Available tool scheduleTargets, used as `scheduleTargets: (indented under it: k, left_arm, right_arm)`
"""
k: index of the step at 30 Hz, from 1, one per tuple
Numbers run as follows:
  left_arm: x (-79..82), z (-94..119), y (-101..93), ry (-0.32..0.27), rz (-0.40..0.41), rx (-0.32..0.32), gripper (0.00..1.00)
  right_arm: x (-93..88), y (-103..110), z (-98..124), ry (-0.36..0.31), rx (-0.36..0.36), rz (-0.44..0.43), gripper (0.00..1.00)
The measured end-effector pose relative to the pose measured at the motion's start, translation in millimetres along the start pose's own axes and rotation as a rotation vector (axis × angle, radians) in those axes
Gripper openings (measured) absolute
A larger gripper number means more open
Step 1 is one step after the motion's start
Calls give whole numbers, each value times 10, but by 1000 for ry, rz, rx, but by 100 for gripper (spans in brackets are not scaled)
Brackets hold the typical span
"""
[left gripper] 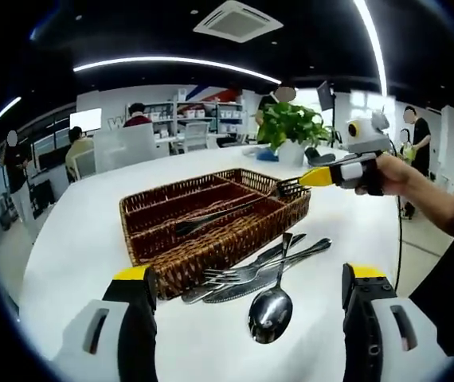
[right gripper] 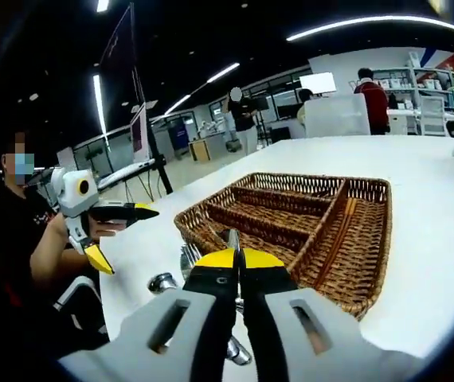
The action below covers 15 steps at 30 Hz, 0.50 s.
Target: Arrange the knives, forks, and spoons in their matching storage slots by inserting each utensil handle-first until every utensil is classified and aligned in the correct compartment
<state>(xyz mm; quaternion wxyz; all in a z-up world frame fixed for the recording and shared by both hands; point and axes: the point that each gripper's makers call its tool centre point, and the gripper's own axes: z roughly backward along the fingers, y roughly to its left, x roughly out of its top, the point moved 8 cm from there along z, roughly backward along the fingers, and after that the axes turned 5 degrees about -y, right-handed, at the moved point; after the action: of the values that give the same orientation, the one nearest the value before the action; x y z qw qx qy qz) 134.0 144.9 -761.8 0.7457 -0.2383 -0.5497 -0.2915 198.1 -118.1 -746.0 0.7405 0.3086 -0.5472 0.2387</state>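
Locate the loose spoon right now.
Left gripper view: the spoon lies on the white table between that tool's jaws, beside the wicker tray.

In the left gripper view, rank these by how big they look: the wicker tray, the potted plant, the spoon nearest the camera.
1. Wicker tray, clearly largest.
2. and 3. Potted plant and spoon look roughly alike; the spoon lies much nearer the camera, so I won't rank them.

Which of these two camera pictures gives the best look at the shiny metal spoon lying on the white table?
The left gripper view: the shiny metal spoon lies in the open on the white table, bowl nearest the camera, beside the brown wicker tray. In the right gripper view, the right gripper covers most of the cutlery, so the spoon cannot be picked out.
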Motion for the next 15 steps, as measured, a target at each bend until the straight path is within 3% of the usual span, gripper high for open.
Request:
scheduleTargets:
  k: [15]
  left_arm:
    - [66, -16, -17, -3, 1, 4, 99]
  right_arm:
    - [165, -291, -424, 30, -10, 31, 0]
